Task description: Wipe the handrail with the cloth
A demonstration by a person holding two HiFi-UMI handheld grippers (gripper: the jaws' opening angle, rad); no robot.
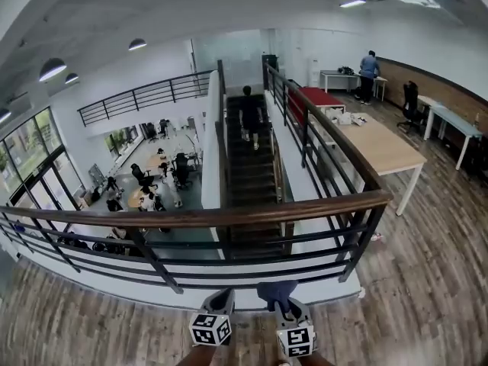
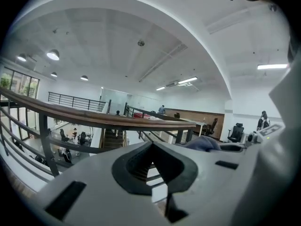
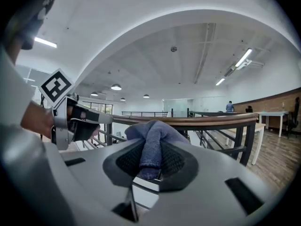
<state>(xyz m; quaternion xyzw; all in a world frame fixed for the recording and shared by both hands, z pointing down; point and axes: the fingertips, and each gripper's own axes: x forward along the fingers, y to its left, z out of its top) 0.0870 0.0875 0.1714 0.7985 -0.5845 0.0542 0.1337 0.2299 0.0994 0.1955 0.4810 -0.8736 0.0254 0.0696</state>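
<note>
Right gripper (image 1: 288, 309) jaws are clenched on the blue cloth (image 3: 153, 142). Left gripper (image 1: 220, 305) jaws are closed on nothing. I see the cloth near the handrail (image 1: 229, 216), below it and not touching. That fits pre-wipe or post-wipe. Any stroke needs the cloth pressed on the rail top.

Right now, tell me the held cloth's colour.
The cloth is blue-grey, best seen in the right gripper view.

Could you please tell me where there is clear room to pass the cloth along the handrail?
The handrail is bare from the left edge to its right corner. It is tightest there, where the side railing joins.
</note>
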